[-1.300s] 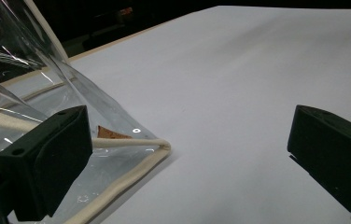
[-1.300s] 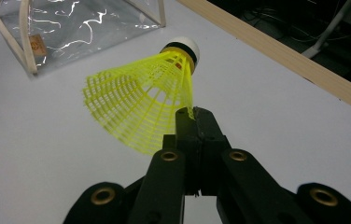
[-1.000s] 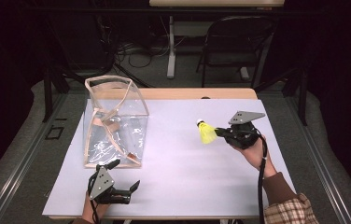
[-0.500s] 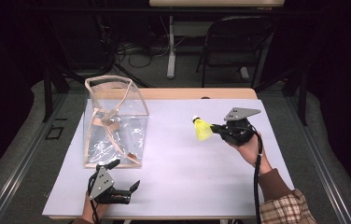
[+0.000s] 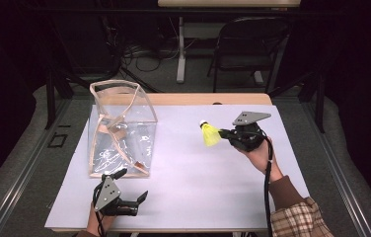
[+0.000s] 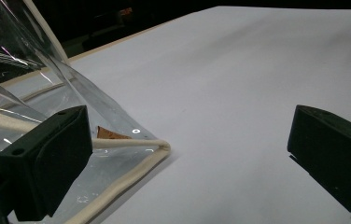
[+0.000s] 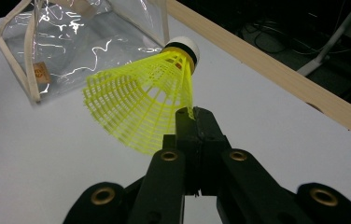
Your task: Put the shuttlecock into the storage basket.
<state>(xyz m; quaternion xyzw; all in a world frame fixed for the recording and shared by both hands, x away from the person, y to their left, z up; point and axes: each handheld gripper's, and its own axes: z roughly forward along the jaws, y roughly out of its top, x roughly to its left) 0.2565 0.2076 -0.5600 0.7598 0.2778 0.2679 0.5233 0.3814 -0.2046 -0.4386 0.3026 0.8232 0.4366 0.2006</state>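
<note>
On the white counter a clear bag stands at far left. My right claw is pressed together, pinching the rim of a yellow shuttlecock above the right side. My left claw rests spread and empty, near the bag's corner.

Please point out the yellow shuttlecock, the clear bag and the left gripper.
yellow shuttlecock (image 7: 136,105), right gripper view, on its mesh skirt.
clear bag (image 5: 124,136), high view, on its front wall.
left gripper (image 5: 133,188), high view, between its open jaws.
</note>
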